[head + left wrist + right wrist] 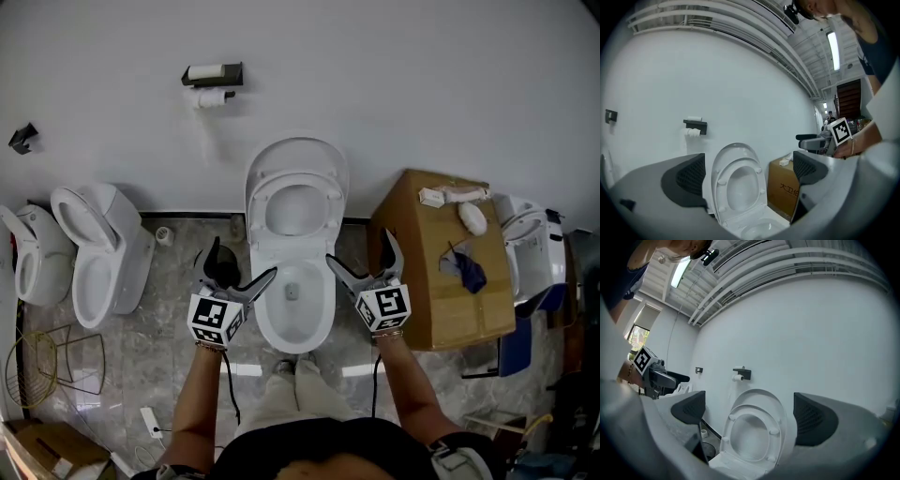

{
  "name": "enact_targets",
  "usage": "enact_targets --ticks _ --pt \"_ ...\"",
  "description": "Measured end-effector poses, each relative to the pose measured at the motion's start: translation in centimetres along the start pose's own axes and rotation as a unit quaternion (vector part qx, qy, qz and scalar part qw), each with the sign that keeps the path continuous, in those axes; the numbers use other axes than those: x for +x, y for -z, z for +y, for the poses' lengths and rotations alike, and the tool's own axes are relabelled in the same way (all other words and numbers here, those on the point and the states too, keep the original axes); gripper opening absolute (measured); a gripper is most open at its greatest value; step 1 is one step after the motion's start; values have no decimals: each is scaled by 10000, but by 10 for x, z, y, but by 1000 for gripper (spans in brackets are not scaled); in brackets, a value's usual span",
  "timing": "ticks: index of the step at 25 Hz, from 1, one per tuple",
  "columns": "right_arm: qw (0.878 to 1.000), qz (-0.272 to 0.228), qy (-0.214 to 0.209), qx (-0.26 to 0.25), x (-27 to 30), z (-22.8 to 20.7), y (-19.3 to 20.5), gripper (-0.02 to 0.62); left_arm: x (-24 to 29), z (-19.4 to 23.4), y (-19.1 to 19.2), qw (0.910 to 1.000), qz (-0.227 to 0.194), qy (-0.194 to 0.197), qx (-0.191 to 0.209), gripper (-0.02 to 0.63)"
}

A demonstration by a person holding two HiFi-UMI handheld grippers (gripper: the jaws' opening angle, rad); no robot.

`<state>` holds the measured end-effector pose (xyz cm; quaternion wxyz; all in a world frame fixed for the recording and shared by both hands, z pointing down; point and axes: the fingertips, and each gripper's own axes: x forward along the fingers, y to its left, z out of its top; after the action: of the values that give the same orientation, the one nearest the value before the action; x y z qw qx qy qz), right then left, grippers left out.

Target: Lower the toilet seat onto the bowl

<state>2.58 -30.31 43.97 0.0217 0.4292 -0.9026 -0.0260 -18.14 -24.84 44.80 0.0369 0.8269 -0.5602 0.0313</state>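
The main risk, as I judge it, is the whole toilet seat (260,214) dropping: it stands upright against the lid (298,152), which leans back at the wall (422,84). Once tipped past its balance with nothing gripping it, it would likely slam onto the bowl (265,323). A hard jaw pushing the smooth ring could also slip off and scrape it. A lesser risk is catching the lid along with the seat and bringing both down. The right-hand jaws could also knock the cardboard box (441,272), which stands just beside the bowl's right edge.

The seat is at the bowl's back edge, raised, its ring and bumpers facing the person. Neither tool touches it. The left gripper (246,258) hangs near the bowl's front left rim and the right gripper (359,248) near the front right rim, so the bowl's open mouth lies between them. Both sit lower and nearer the person than the seat. Each gripper view shows its jaws spread wide with nothing between them, the raised seat framed in the gap, well apart.
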Motion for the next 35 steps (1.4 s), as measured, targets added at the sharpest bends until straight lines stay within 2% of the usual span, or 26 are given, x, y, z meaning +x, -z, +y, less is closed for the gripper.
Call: enact_targets --ticks 5,10,14,18,23,30,32,33,35 --pt "9992 279 -228 -162 39 -18 26 580 37 18 27 9990 250 23 361 577" --pt "9963 680 -503 -145 75 -33 67 578 73 41 53 9982 332 -40 -507 577" --pt "9947 839 -589 12 101 -48 90 567 104 51 66 9979 547 54 -344 577" --pt "9928 1004 -641 93 126 -63 108 551 131 59 80 9965 714 194 -393 577" --pt "9911 1148 -588 315 157 -87 126 530 170 79 83 9961 556 210 -651 575" --pt "9885 1322 -632 367 189 -103 142 469 217 104 111 9928 1038 165 -574 571" --pt "9881 1355 -639 356 195 -104 146 462 225 111 118 9919 1108 132 -600 550" --pt "9877 1378 -644 356 198 -105 149 459 229 115 119 9918 1120 98 -608 519" --pt "9869 1430 -652 375 203 -109 155 435 236 124 120 9921 1099 7 -607 390"
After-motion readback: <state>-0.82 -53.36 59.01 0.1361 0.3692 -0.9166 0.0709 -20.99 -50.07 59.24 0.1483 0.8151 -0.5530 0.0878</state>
